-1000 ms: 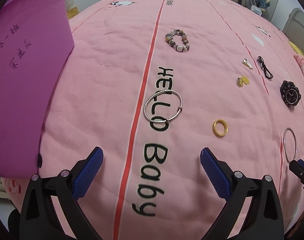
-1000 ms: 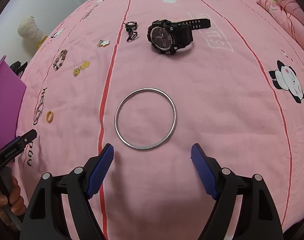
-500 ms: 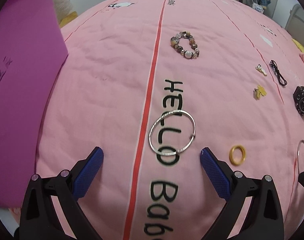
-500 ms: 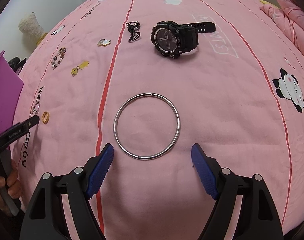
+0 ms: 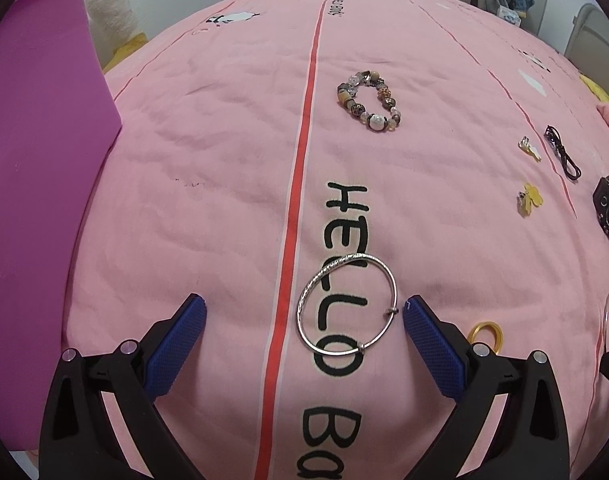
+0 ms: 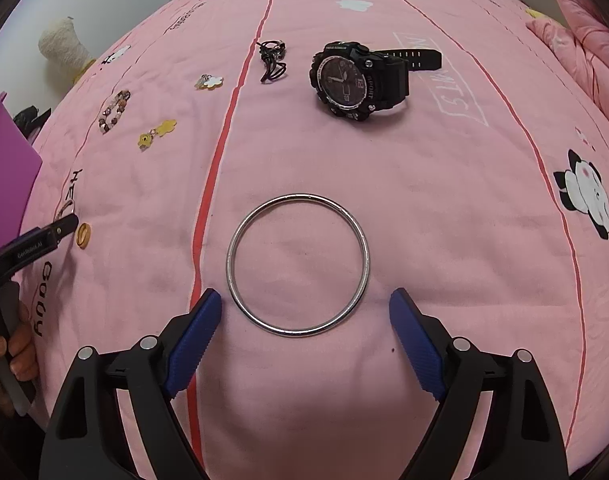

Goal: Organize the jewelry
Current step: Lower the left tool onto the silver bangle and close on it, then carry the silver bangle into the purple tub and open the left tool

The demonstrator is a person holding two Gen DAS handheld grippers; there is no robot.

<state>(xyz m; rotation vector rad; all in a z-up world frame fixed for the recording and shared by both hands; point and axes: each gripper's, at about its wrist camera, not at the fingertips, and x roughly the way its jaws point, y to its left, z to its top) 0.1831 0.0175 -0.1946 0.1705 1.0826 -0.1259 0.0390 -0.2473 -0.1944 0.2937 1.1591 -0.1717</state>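
Jewelry lies spread on a pink bedspread point(image 5: 224, 200). My left gripper point(image 5: 304, 316) is open, low over the cloth, with a thin silver bangle point(image 5: 347, 304) between its fingers, close to the right one. My right gripper point(image 6: 306, 308) is open, with a plain silver ring bangle point(image 6: 297, 264) just ahead between its fingertips. A beaded bracelet point(image 5: 369, 101), a gold ring point(image 5: 485, 335), a yellow charm point(image 5: 530, 197), a pale charm point(image 5: 529, 148), a black cord point(image 5: 563, 152) and a black sport watch point(image 6: 358, 80) lie further out.
A purple box point(image 5: 36, 180) stands at the left edge of the bed, beside my left gripper. A folded pink quilt point(image 6: 584, 40) lies at the far right. The left gripper and the hand holding it point(image 6: 8, 344) show at the left in the right wrist view.
Both grippers have moved forward and lower. The thin bangle now sits between the left fingers, and the ring bangle has come close to the right fingertips. Both stay open.
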